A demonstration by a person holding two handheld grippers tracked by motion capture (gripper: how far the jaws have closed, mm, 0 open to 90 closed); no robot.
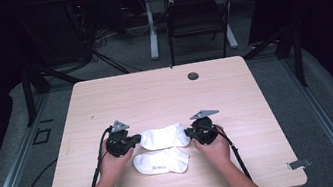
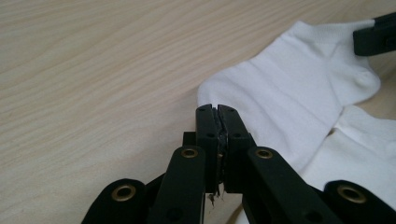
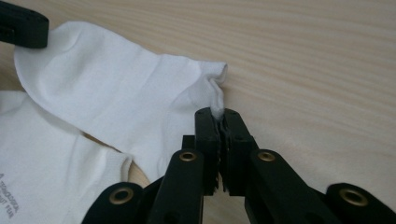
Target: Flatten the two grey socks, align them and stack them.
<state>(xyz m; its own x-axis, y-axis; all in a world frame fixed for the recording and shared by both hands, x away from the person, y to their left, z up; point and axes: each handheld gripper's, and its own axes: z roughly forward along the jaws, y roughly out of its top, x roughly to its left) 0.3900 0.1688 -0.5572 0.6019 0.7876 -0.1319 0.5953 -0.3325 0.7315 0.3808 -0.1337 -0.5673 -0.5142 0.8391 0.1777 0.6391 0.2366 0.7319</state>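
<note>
1. Forearms are coming in from the bottom edge, and between the hands a short white cotton ankle sock [image 1: 162,136] is lying stretched across the pale wood-grain table [image 1: 154,90], partly overlapping a second white sock with grey print [image 1: 161,162] nearer the person.
2. Pressed together on one end, the left gripper [image 2: 218,112] is pinching the upper sock's edge.
3. Pinching the puckered opposite end, the right gripper [image 3: 217,115] is likely helping hold it flat for pairing.
4. Beyond the table, a black chair [image 1: 197,15] is standing on grey carpet in a dark room.

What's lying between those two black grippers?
A white sock spans between the left gripper and right gripper, each pinching one end, seen in the high view.
</note>
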